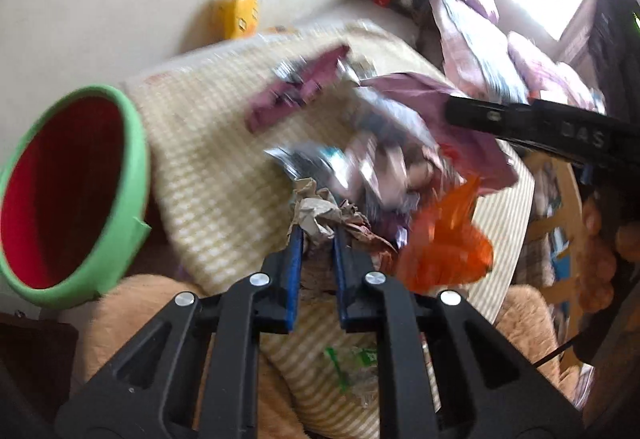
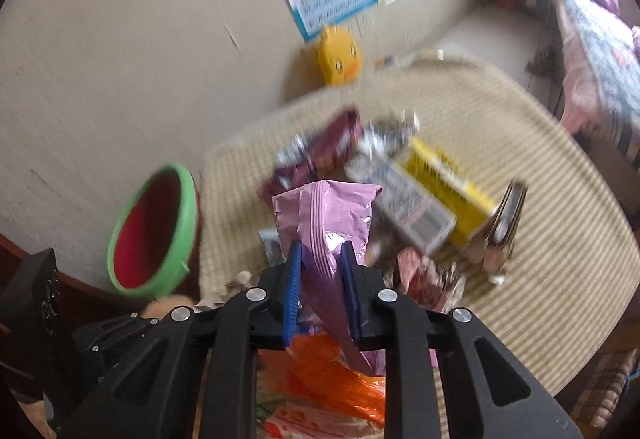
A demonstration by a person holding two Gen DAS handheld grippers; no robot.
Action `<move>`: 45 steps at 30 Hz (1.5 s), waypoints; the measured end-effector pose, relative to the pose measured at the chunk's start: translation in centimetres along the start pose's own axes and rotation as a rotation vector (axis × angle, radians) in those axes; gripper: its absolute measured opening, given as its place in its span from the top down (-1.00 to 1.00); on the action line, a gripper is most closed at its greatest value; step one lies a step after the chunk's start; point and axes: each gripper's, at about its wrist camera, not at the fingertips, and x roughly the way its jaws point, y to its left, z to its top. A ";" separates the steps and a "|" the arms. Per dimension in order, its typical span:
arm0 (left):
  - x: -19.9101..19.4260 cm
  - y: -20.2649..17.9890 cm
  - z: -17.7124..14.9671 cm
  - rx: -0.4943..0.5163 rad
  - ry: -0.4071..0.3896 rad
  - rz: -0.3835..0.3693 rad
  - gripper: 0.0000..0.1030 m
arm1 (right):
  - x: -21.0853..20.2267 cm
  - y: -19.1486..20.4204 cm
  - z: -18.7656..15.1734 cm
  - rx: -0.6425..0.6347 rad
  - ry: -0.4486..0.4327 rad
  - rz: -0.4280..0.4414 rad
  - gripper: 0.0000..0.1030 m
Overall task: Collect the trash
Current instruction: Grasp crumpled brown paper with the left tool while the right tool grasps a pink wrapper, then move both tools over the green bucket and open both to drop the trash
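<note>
Left gripper (image 1: 316, 235) clamped on crumpled brown paper (image 1: 320, 217) at the table's (image 1: 208, 143) near edge. Right gripper (image 2: 322, 251) pinching a pink wrapper (image 2: 332, 215), lifted above the trash pile mid-table. Green-rimmed bin (image 1: 132, 175) off the table's left edge.

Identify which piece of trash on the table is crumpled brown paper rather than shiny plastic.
The crumpled brown paper wad, clamped in the left gripper. The pink wrapper and orange bag are glossy plastic.

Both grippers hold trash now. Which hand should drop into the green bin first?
Left, probably. The left gripper, shut on crumpled paper, sits next to the green bin; the right gripper, holding the pink bag, is farther off.
</note>
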 end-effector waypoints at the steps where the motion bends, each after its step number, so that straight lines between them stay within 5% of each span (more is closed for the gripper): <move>1: -0.9 0.7 0.3 -0.020 -0.030 0.007 0.73 | -0.5 0.4 0.3 -0.004 -0.022 0.001 0.64; 8: -6.7 6.2 1.7 -0.137 -0.226 0.175 0.73 | -2.0 6.0 2.4 -0.040 -0.129 0.100 0.64; 14: -9.5 12.7 1.7 -0.276 -0.304 0.357 0.73 | 2.3 12.8 2.2 -0.093 -0.068 0.257 0.64; 20: -9.1 17.1 1.2 -0.418 -0.268 0.375 0.73 | 8.0 17.5 2.2 -0.068 0.037 0.370 0.64; 25: -8.3 17.7 0.9 -0.434 -0.254 0.367 0.73 | 11.3 19.4 2.5 -0.049 0.088 0.358 0.63; 29: -7.9 18.5 0.2 -0.452 -0.243 0.375 0.69 | 12.0 19.4 2.9 -0.017 0.095 0.357 0.38; 31: -7.6 19.0 0.2 -0.466 -0.230 0.383 0.45 | 12.0 19.1 2.8 -0.005 0.079 0.350 0.08; 32: -7.5 19.1 0.2 -0.472 -0.225 0.389 0.01 | 11.9 19.0 2.8 0.002 0.070 0.352 0.00; 33: -7.6 19.2 0.1 -0.483 -0.236 0.392 -0.23 | 11.8 18.9 2.8 0.010 0.066 0.359 -0.02; 45: -7.5 15.9 1.0 -0.346 -0.256 0.422 -0.25 | 4.0 14.8 0.7 0.003 -0.033 0.271 -0.10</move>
